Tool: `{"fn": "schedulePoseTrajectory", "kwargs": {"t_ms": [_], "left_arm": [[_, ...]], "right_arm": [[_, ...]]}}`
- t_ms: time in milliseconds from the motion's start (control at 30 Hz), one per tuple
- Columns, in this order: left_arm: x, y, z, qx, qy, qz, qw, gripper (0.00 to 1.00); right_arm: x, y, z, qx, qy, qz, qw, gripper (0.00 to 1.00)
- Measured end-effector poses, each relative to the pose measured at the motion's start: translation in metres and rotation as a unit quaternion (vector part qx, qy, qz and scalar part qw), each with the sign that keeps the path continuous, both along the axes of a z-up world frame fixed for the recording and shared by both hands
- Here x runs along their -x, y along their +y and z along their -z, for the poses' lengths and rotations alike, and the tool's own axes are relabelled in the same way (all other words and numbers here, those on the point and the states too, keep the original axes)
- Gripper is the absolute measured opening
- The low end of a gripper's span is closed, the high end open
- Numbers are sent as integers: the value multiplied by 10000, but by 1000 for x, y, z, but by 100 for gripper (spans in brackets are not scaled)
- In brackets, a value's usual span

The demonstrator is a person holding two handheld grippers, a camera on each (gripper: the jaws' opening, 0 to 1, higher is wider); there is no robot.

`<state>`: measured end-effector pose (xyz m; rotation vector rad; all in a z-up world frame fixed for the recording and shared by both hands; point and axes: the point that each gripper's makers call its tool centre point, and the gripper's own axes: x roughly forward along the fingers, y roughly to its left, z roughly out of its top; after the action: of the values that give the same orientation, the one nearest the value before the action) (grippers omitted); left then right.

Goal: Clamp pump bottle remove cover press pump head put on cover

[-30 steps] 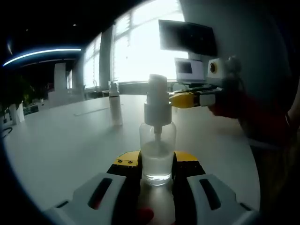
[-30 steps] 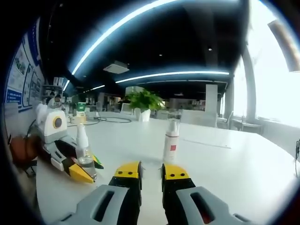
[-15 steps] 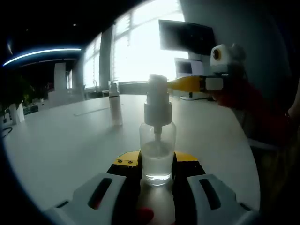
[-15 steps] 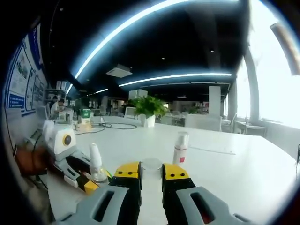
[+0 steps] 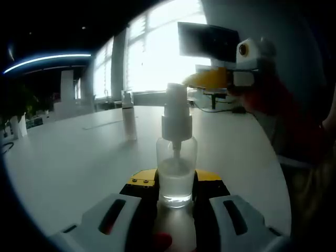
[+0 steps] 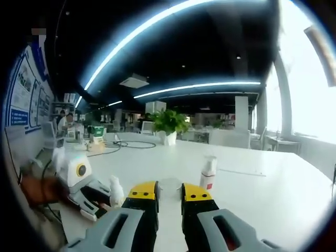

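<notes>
Base of the pump bottle [image 5: 177, 178] hidden between the left gripper [image 5: 176, 185] fingers [image 5: 140, 184].

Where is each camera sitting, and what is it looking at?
Left gripper view: rides the left gripper, low over the table, facing the windows; its jaws clamp the pump bottle, a red sleeve at right.
Right gripper view: rides the right gripper, higher, facing the office plant.
Both show the pump bottle and a second bottle.

No text can be read. Far left of the right gripper's jaws, wall posters [image 6: 21, 100] carry print too blurred to decipher. Ahead, a red patch, perhaps a label, is seen on the spray bottle [image 6: 208, 173].
</notes>
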<state>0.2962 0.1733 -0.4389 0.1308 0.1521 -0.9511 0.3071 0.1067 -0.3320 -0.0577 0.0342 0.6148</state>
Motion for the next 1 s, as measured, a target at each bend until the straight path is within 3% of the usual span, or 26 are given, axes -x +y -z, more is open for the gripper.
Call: {"fn": "schedulePoseTrajectory", "kwargs": {"t_ms": [700,1000], "left_arm": [[1,-1,0,-10,-18,9,10000,16],[0,0,0,-11,-19,9,10000,16]], "right_arm": [[12,46,-28,102,-128,-435,9989,12],[16,61,-30,168,-114,-575,9981,12]]}}
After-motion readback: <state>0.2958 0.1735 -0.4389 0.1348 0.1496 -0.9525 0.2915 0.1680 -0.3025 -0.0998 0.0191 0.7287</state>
